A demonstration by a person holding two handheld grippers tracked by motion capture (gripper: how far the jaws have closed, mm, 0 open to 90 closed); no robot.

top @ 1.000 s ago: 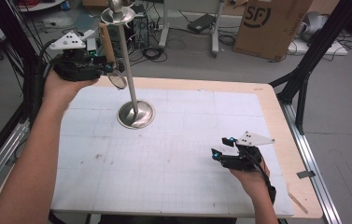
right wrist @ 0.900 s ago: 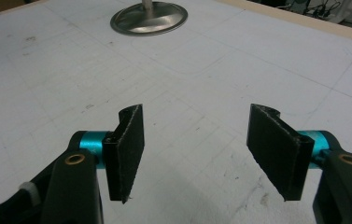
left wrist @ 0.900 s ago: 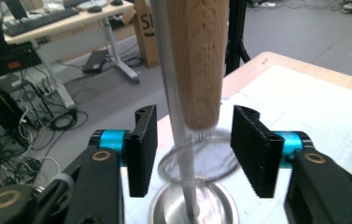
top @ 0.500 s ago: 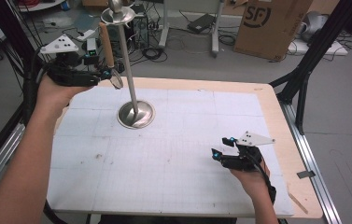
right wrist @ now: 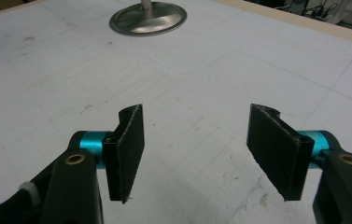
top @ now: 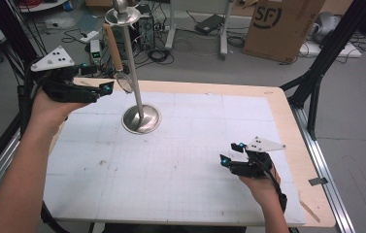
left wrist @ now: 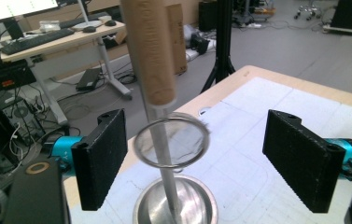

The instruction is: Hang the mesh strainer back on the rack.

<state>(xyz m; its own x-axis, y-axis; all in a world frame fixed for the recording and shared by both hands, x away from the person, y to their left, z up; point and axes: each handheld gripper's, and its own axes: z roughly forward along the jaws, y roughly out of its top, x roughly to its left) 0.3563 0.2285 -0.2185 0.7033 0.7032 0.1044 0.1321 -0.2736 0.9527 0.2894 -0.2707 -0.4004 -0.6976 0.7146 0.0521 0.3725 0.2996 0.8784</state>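
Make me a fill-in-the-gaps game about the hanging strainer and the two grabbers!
The small strainer with the wooden handle hangs from a metal ____.
The left gripper has just been opening; its jaws now stand ____ beside the strainer.
The stand has a ____ base.
The right gripper holds ____.

Missing words: stand; open; round; nothing

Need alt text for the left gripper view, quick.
A wooden-handled wire strainer hangs from a steel stand, between the left gripper's open jaws, which touch nothing. Behind lie the table edge and a desk.
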